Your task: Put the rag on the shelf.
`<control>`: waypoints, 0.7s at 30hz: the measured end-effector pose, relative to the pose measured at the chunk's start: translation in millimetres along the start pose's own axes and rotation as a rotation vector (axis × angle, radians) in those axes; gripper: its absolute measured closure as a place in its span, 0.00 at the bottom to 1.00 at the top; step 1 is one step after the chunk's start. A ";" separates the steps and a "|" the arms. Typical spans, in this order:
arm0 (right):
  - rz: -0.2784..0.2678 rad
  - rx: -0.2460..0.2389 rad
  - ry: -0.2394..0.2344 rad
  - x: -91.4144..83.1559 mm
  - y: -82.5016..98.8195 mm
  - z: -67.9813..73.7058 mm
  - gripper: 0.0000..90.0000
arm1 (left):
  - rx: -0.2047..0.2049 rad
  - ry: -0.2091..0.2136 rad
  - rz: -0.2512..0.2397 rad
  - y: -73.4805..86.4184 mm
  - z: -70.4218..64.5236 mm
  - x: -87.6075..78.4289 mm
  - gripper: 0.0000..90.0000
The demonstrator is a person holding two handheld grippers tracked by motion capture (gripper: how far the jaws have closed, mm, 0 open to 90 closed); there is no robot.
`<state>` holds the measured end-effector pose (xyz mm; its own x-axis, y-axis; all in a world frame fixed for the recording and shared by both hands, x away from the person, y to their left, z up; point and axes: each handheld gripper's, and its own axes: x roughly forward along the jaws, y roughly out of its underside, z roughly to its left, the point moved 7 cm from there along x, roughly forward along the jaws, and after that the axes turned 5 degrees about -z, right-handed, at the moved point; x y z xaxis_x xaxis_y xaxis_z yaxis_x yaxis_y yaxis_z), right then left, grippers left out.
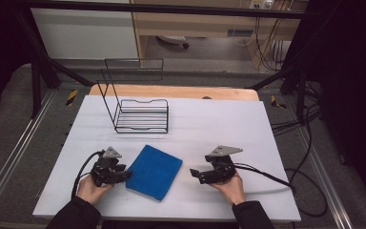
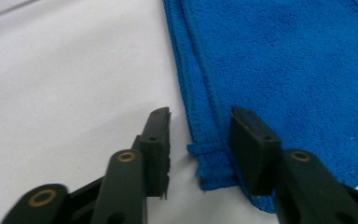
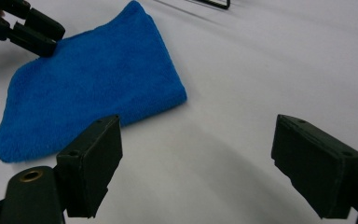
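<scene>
The folded blue cloth (image 2: 279, 70) lies flat on the table (image 1: 219, 124), its corner between the parted jaws of the left gripper (image 2: 199, 128) — soft, light, likely to droop. Best pinched at that hemmed corner. The right gripper (image 3: 196, 154) stands wide apart beside it — empty.

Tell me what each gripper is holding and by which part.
Nothing is held. The left gripper is open, its jaws astride a corner of the blue cloth. The right gripper is open over bare table.
</scene>
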<state>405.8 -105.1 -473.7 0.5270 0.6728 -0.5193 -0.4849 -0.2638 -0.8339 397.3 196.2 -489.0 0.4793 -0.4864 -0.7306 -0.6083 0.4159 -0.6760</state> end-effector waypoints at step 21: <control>0.063 0.066 0.028 47.6 -0.1 35.5 0.47 | -0.030 0.033 0.008 3.5 -3.5 3.3 0.94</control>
<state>406.2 -48.4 -491.7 0.5123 0.6367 -0.5764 -0.5624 -0.2586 -0.7854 394.6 193.3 -493.4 0.4534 -0.5086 -0.7319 -0.6309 0.3969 -0.6667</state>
